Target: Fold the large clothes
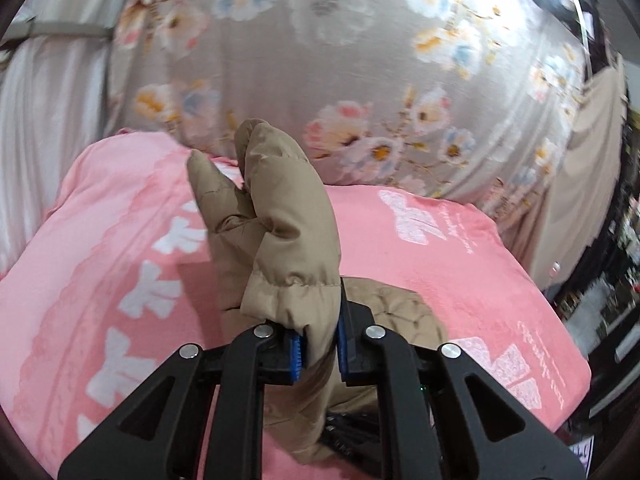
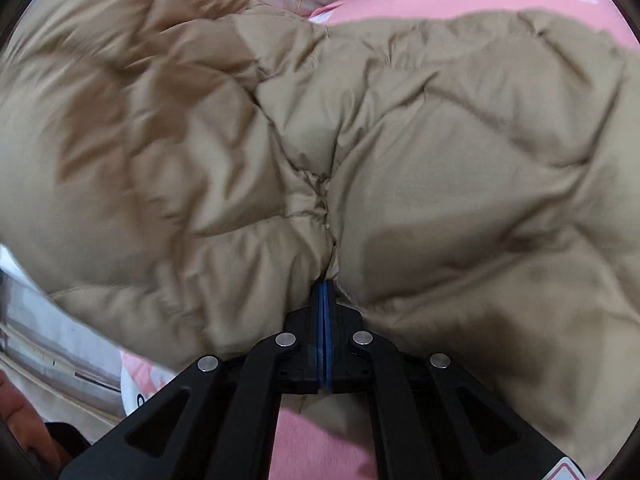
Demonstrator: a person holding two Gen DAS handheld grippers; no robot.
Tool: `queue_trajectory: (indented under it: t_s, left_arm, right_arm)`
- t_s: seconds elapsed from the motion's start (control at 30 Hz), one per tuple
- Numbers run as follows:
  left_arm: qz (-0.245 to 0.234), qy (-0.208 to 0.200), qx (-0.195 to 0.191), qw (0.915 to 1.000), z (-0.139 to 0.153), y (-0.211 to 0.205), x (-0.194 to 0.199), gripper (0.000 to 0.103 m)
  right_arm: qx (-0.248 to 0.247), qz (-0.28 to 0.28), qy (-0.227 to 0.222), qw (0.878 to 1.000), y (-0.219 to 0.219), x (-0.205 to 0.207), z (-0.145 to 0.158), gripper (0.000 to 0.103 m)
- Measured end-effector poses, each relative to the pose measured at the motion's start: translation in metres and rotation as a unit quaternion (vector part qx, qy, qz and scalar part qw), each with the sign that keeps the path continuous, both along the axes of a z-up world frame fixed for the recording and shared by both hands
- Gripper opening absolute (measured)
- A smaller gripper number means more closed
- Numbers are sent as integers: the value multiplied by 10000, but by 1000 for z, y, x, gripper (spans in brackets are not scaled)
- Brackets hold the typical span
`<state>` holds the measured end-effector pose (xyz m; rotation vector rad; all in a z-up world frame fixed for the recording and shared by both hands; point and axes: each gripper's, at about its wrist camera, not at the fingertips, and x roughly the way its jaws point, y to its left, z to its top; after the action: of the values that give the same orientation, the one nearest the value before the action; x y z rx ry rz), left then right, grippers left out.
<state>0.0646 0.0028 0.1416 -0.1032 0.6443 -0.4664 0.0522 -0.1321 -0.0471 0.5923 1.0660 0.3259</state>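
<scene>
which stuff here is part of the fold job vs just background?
Job:
- tan puffer jacket
- left tongs, shut on a gathered jacket edge
- right tongs, shut on a pinch of jacket fabric
- pink blanket, the surface under the jacket

Background:
- floral bedding
- white curtain
- dark clutter, too blurred to identify

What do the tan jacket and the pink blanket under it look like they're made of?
Jacket: likely smooth woven nylon or polyester shell over puffy filling, with stitched quilting and a faint sheen. Blanket: probably soft matte fleece or towelling, with a fuzzy surface and white pattern.
</scene>
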Motion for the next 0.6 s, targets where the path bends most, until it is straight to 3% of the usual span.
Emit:
queue_trajectory:
  t_s: [0.1,0.23,0.47,0.6]
  left_arm:
    - [-406,0,81,9991,-1,-36,-4,12]
    - [-930,243,145,9953,-19,-87,-9,12]
    - [-1492,1275,624,9786,-97,-155,-16,12]
    - [-1590,1484,843,9724,-127,-170,-30,12]
  right_arm:
    - [-446,-211,-262,9984,-26,-32,30,1]
    - [-1143,-813,-251,9898,-78,-73,50,1]
    - [-1963,-1586,-16,9676,-136,-129,60,7]
    - [-2249,-1778,-65,9580,-141,-137,70,7]
